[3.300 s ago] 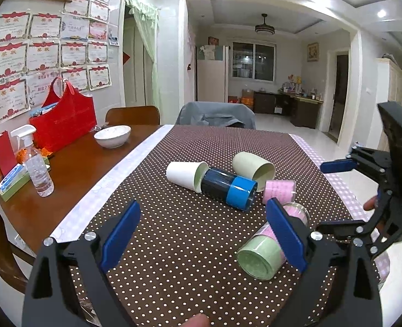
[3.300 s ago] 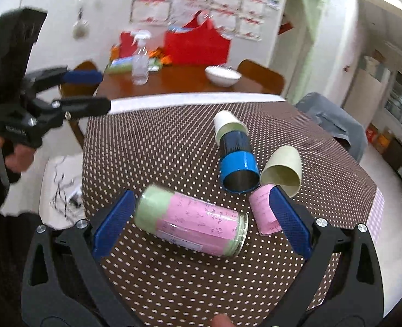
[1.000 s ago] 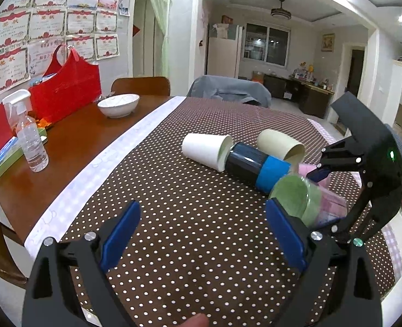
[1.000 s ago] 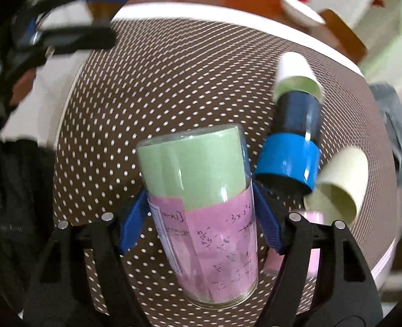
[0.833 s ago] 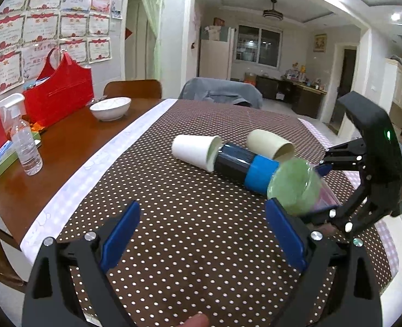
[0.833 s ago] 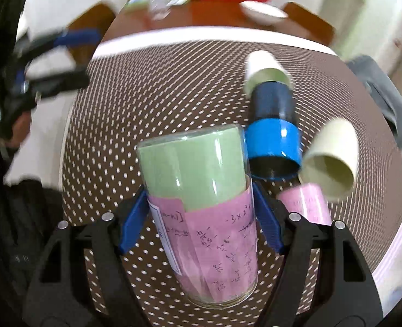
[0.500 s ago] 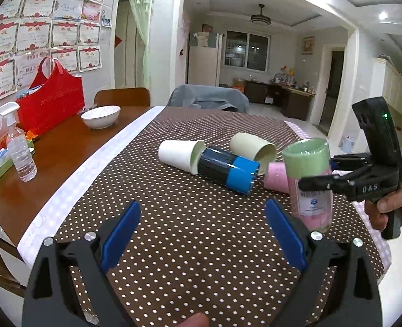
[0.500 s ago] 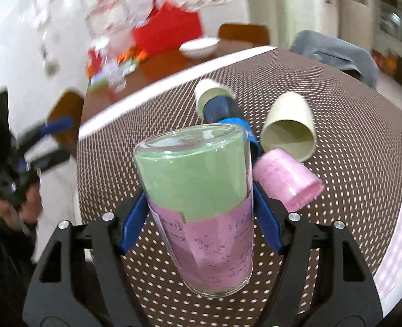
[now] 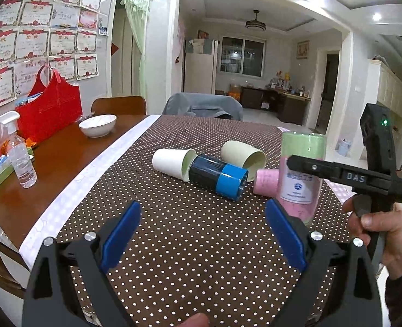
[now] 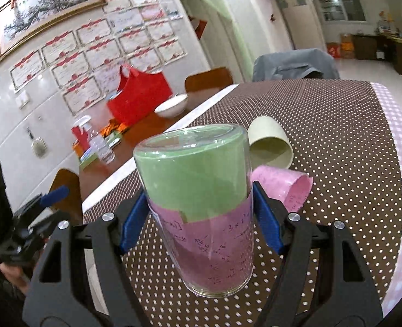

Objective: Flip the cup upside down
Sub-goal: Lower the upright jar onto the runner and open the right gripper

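A clear glass cup (image 10: pixel 203 207) lined with green and pink paper stands with its closed green end up on the dotted brown tablecloth (image 10: pixel 342 141). My right gripper (image 10: pixel 201 218) is shut on it at mid height. The cup (image 9: pixel 301 174) also shows in the left wrist view, held by the right gripper (image 9: pixel 304 166). My left gripper (image 9: pixel 201 234) is open and empty, hovering over the near tablecloth (image 9: pixel 195 239), to the left of the cup.
Several cups lie on their sides behind: a white cup (image 9: pixel 171 162), a dark cup with a blue band (image 9: pixel 220 177), a cream cup (image 9: pixel 241 155), a pink cup (image 9: pixel 266 182). A bowl (image 9: pixel 97 125), spray bottle (image 9: pixel 20 155) and red bag (image 9: pixel 51 109) sit at left.
The right gripper closed on the lying glass cup, lifted it, and turned it until its green end points up. It now stands on the cloth. The left gripper stayed open.
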### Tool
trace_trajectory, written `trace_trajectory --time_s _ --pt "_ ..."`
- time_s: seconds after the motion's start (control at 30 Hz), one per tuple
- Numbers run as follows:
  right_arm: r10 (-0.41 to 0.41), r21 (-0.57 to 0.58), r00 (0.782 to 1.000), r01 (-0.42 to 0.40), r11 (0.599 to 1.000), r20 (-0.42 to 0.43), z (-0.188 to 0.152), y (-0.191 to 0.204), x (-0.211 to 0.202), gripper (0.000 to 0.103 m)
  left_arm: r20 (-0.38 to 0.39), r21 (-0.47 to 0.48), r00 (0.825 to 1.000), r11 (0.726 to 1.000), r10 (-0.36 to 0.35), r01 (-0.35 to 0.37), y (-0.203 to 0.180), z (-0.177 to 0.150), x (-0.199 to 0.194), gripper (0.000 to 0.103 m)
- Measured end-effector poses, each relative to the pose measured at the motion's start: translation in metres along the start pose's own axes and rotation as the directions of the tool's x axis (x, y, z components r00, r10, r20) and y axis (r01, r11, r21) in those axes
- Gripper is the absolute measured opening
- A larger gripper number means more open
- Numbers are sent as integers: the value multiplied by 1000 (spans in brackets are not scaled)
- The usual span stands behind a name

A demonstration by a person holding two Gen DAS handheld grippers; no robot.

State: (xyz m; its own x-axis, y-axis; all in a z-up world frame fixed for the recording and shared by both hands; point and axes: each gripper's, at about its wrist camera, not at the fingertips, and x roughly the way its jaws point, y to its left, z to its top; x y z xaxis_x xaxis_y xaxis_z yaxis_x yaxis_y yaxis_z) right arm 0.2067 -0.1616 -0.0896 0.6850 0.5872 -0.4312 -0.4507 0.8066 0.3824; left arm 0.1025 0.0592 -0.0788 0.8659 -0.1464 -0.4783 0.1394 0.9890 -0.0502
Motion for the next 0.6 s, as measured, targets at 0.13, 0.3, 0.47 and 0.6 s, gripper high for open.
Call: trace_trajectory --time_s 0.13,0.3,0.47,0.6 --pt "-38 -3 998 38 999 52 1 13 5 71 4 -9 1000 1000 8 -8 4 1 -1 91" --pt "-71 1 995 71 997 70 1 20 12 71 6 -19 1000 1000 9 -9 7 2 -1 91" --pt "-79 -10 992 81 997 95 0 28 9 71 7 -20 1000 1000 8 -7 6 2 -1 91" --pt "-89 -23 988 92 995 124 -4 34 5 71 6 -23 1000 1000 8 -8 6 1 0 91"
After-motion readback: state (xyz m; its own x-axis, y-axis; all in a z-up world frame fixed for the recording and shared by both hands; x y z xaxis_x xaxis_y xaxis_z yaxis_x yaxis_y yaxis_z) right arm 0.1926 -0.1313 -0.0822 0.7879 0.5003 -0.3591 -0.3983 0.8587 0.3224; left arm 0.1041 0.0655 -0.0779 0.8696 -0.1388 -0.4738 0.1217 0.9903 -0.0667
